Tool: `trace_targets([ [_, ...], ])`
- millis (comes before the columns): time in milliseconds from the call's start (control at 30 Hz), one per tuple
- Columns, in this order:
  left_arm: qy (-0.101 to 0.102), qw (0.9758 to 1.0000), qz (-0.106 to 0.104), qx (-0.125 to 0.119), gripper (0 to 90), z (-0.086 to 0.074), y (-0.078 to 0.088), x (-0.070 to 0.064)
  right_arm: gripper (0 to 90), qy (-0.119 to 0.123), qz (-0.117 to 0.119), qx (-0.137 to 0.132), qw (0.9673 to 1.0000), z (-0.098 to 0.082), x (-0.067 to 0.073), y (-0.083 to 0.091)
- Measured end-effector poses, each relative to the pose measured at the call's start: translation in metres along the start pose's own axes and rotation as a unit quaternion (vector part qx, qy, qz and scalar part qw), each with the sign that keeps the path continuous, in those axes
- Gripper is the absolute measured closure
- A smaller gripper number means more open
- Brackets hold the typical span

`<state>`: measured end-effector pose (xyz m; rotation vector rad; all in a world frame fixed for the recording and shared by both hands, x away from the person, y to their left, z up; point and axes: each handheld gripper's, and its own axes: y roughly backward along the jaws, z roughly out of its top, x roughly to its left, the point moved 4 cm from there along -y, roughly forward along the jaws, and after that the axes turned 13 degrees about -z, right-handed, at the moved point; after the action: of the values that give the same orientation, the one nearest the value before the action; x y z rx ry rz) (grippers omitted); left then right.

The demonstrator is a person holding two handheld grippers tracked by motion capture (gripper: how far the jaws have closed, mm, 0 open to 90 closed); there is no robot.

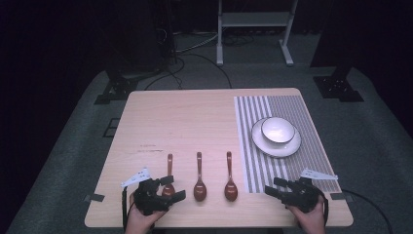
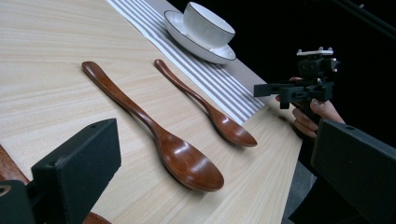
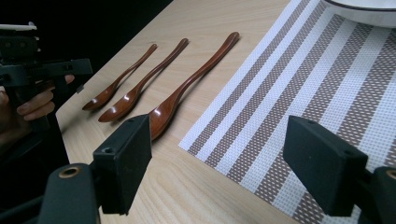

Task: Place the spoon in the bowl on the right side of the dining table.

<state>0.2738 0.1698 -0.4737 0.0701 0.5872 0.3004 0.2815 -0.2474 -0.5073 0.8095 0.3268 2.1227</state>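
Three wooden spoons on the surface (image 1: 195,122), all in a row near its front edge, bowls toward the person and handles pointing away, each a bit apart from the next. The left spoon (image 1: 168,183) sits closest to the front left corner, then the middle spoon (image 1: 199,183), then the right spoon (image 1: 230,183) just beside the edge of the one striped placemat (image 1: 311,146), which covers the right side of the surface. On that mat, toward the far right, there's one white plate (image 1: 292,146) with one white bowl (image 1: 277,129) sitting in it. Two grippers: the left hand-held gripper (image 1: 176,187) is down at the front left corner, jaws spread wide with nothing in them, right by the left spoon's bowl. The right hand-held gripper (image 1: 273,186) hovers over the front edge of the mat near the front right corner, jaws also wide apart and holding nothing.
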Motion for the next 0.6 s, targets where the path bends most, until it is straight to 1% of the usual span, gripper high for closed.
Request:
trace_targets([
  [100,0.003,1.0000,-0.001,0.001,0.2,0.000,-0.001,-0.001,22.5,0.001,0.002,0.002,1.0000,0.001,0.000,-0.003],
  [367,-0.001,1.0000,-0.004,0.005,0.2,0.000,-0.005,-0.003,22.5,0.006,0.002,0.013,0.9999,0.001,0.005,-0.008],
  [600,0.004,0.9999,-0.008,0.007,0.2,-0.002,-0.007,-0.004,22.5,0.010,0.000,0.021,0.9997,0.005,0.009,-0.012],
])
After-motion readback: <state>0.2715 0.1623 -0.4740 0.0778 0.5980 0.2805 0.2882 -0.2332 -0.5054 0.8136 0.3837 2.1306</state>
